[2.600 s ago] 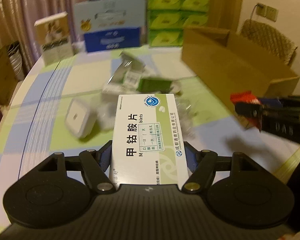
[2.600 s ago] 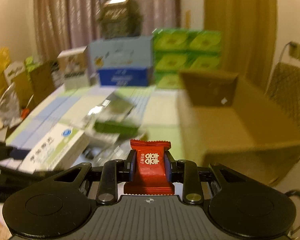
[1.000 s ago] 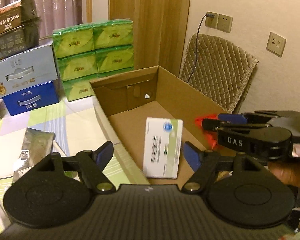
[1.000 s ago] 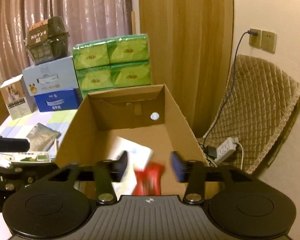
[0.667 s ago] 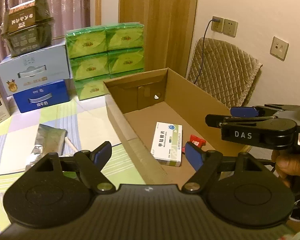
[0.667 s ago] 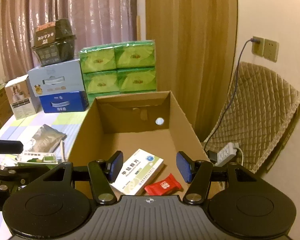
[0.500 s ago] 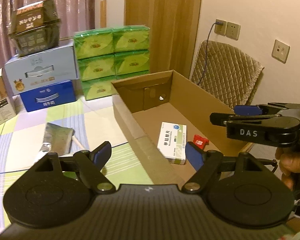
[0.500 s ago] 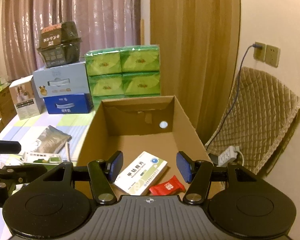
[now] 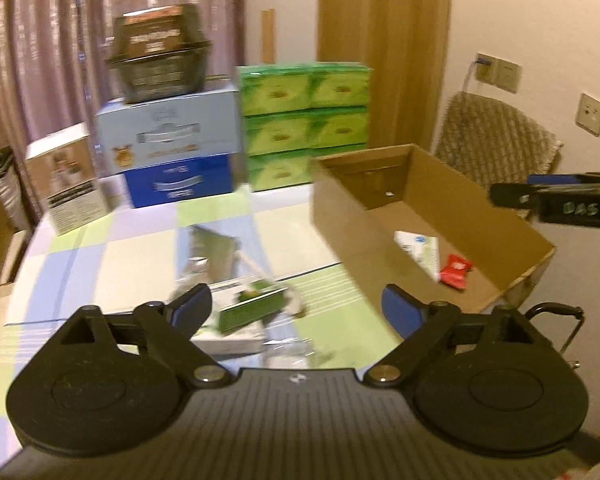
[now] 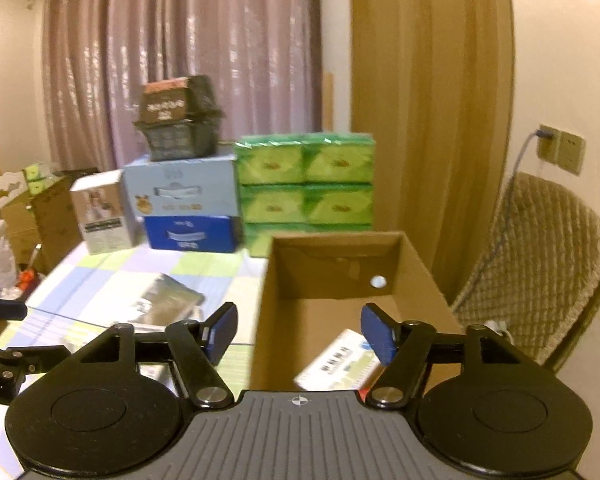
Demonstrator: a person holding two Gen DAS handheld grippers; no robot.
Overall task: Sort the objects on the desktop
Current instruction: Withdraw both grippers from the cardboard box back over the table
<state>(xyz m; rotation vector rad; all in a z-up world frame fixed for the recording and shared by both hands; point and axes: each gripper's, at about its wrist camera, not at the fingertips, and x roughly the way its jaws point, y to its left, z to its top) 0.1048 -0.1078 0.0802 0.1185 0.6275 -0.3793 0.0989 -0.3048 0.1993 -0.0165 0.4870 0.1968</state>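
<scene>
Ahead of you the cardboard box (image 9: pixel 416 216) sits at the table's (image 9: pixel 112 256) right edge, with the medicine carton (image 9: pixel 418 250) and the candy packet (image 9: pixel 455 271) lying side by side inside it. Left of the box, a foil pouch (image 9: pixel 212 254) and a small carton (image 9: pixel 252 310) lie on the table. Behind them stand 2 stacked boxes (image 9: pixel 172 156), with the tissue packs (image 9: pixel 304 116) to their right. The chair (image 10: pixel 540 264) stands right of the box.

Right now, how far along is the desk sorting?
Done: the white medicine box and red candy lie in the cardboard box. In hand: nothing; the left hand-held gripper and right hand-held gripper are open. Left: the green box, foil pouch and other items on the table.
</scene>
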